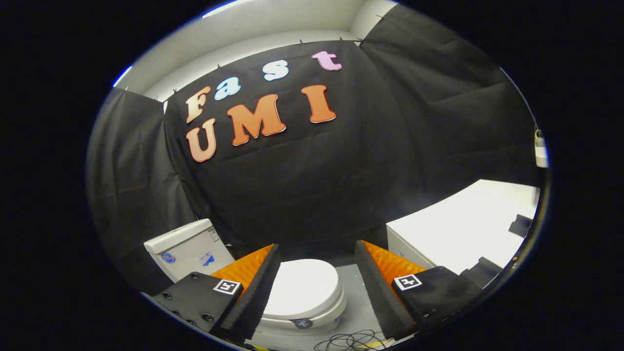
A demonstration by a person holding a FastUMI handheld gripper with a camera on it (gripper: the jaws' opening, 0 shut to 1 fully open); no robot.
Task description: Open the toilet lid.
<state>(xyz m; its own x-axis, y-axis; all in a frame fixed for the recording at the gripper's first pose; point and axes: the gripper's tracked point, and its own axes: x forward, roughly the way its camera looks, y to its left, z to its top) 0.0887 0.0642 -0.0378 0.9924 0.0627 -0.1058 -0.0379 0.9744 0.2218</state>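
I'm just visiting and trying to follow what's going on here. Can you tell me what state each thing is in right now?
toilet lid: closed, lying flat on the bowl.
hand-held gripper: fingers open wide, apart from the lid, which shows between them.
toilet tank: cover on, standing behind the lid.
white cabinet: top bare near the toilet, dark items at its far end.
cables: loose on the floor, tangled.

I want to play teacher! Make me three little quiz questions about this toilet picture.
1. True or false: the toilet lid is already up.
2. Where is the tool? A) clamped on the lid B) open, apart from the lid, which shows between its fingers C) shut beside the tank
3. Fill in: tangled ____ lie on the floor near the toilet's front.

Key: 1 false, it lies flat; 2 B; 3 cables.
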